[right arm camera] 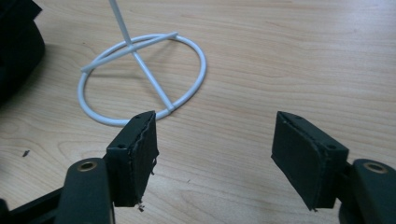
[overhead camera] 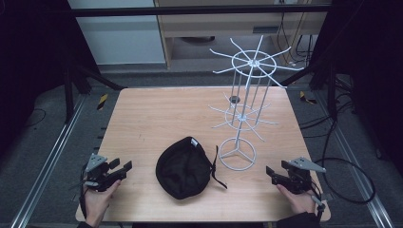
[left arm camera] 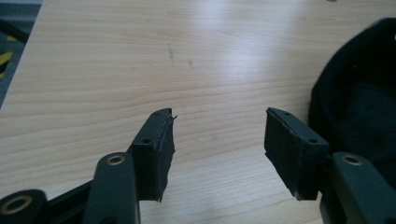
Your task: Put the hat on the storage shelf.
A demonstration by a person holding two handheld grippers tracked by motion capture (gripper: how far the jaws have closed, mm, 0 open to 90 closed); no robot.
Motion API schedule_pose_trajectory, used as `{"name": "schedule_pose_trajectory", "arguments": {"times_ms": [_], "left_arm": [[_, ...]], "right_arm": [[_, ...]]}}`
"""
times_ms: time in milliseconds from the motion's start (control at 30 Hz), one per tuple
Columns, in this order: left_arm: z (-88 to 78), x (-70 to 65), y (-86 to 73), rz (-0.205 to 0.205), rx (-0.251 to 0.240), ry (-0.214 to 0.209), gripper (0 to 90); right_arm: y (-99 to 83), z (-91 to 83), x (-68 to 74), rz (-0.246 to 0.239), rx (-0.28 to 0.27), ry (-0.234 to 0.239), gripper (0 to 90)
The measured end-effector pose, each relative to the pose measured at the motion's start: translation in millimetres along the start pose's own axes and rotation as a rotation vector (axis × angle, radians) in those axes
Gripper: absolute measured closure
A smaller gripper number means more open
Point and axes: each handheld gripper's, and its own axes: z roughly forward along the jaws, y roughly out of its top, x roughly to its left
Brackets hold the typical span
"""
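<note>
A black cap (overhead camera: 183,167) lies upside down on the wooden table (overhead camera: 157,114), near the front middle, with its strap trailing to the right. Just right of it stands a white wire rack (overhead camera: 244,116) with spoked tiers and a ring base (right arm camera: 140,77). My left gripper (overhead camera: 121,170) rests at the front left corner, open, with bare wood between its pads (left arm camera: 156,151). The cap's edge (left arm camera: 359,102) shows at the right of the left gripper view. My right gripper (overhead camera: 272,173) sits at the front right, open and empty, its fingers (right arm camera: 135,156) pointing toward the ring base.
Beyond the table's far edge stand a cabinet (overhead camera: 237,23) and dark frame bars (overhead camera: 95,76). Cables (overhead camera: 349,175) lie on the floor to the right. Metal rails (overhead camera: 52,156) run along both sides of the table.
</note>
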Motion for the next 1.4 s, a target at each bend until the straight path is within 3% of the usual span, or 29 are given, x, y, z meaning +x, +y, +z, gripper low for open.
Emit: {"name": "schedule_pose_trajectory", "arguments": {"times_ms": [167, 467, 700, 867, 1033, 1333, 1400], "left_arm": [[-0.4, -12.2, 0.7, 0.01, 0.012, -0.028, 42.6], [-2.1, -32.8, 1.1, 0.041, 0.034, -0.083, 40.2], [-1.7, -42.4, 1.6, 0.051, 0.043, -0.098, 40.1], [-0.6, -50.9, 1.6, 0.069, 0.054, -0.132, 42.6], [-0.2, -58.3, 1.3, 0.08, 0.06, -0.14, 44.9], [5.4, -68.2, 0.9, 0.08, 0.083, -0.144, 45.8], [8.3, -70.1, 0.9, 0.082, 0.093, -0.144, 45.7]], "right_arm": [[0.7, -1.5, 4.7, -0.006, -0.005, 0.021, 32.5], [6.0, -0.2, 30.5, -0.066, -0.005, 0.046, 32.6], [9.2, 2.0, 52.0, -0.098, 0.02, 0.118, 38.3], [15.7, 1.4, 68.4, -0.131, 0.002, 0.155, 40.3], [23.4, 3.5, 85.0, -0.14, -0.016, 0.197, 43.5], [38.5, 10.8, 129.8, -0.206, -0.025, 0.285, 48.0], [40.5, 12.2, 133.7, -0.213, -0.025, 0.289, 48.3]]}}
